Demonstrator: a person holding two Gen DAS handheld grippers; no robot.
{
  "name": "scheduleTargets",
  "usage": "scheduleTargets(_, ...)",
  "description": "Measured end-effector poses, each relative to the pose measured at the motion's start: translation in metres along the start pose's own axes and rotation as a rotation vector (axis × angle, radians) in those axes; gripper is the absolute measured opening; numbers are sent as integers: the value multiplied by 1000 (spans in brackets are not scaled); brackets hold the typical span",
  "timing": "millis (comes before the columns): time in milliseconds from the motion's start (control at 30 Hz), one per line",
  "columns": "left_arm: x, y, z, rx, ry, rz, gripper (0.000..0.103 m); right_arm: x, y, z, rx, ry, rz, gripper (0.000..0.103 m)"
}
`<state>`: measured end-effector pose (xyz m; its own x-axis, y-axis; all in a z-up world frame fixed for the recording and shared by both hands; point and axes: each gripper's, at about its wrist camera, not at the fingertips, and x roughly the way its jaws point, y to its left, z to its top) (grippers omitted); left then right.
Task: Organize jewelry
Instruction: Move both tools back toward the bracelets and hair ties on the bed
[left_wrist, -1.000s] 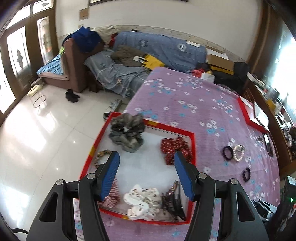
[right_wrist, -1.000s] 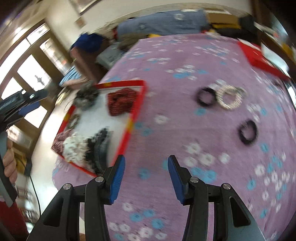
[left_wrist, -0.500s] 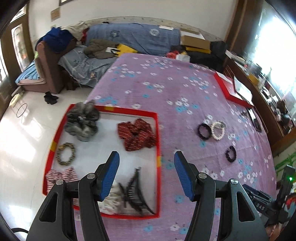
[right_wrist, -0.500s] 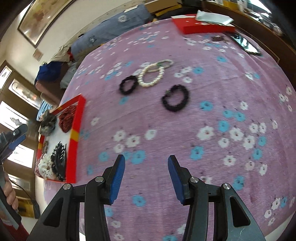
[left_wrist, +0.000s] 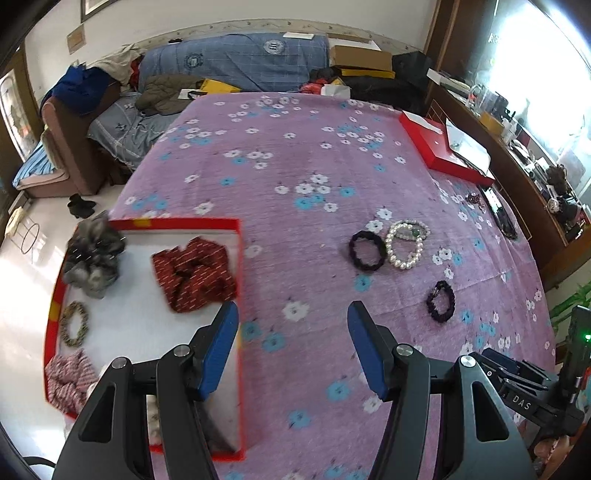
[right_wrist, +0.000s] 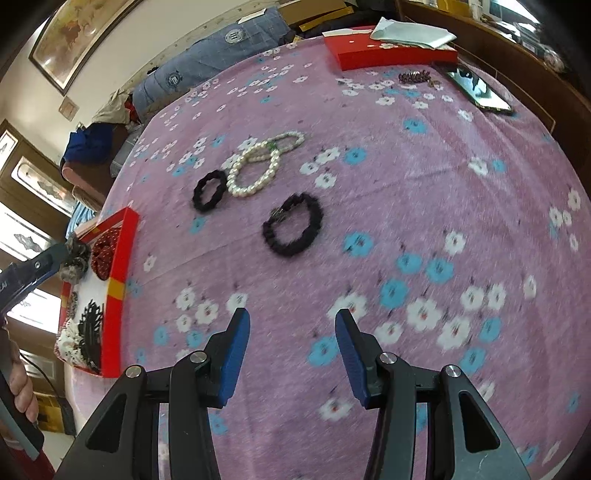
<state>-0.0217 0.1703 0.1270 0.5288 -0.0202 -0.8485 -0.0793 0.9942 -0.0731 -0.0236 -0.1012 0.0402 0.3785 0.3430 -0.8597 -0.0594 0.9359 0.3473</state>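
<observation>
While both grippers, left (left_wrist: 291, 347) and right (right_wrist: 291, 352), gape empty, the centre-frame black bracelet (right_wrist: 292, 225) lies flat; pads may skid off.

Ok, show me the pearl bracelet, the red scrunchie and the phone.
pearl bracelet (right_wrist: 255, 170): right wrist view, on the beads at the loop's left side.
red scrunchie (left_wrist: 194, 273): left wrist view, on the middle of its gathered cloth.
phone (right_wrist: 478, 90): right wrist view, on the dark screen.

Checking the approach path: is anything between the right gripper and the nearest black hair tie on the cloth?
Nothing visible. Only bare flowered cloth lies between the open right gripper and the black hair tie; the pearl bracelet sits beyond it.
</observation>
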Motion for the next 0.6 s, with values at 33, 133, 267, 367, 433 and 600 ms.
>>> scheduleTargets(33,5,-5,3,9,1,1,60,2,-3,5,-8,0,-2,52)
scheduleTargets(133,27,-20,15,34,10,-5,60,6,-9,18,-22,1,-1,52)
scheduleTargets(267,57,-34,27,40,49,-25,60,12,-11,39,-51,-11,8,52)
scheduleTargets(367,75,-43,33,43,59,-41,53,18,-9,55,-79,-21,22,52)
scheduleTargets(433,89,-49,38,50,67,-46,51,25,-5,68,-100,-21,37,52)
scheduleTargets(600,121,-58,46,50,106,-41,36,47,6,93,-138,9,83,45)
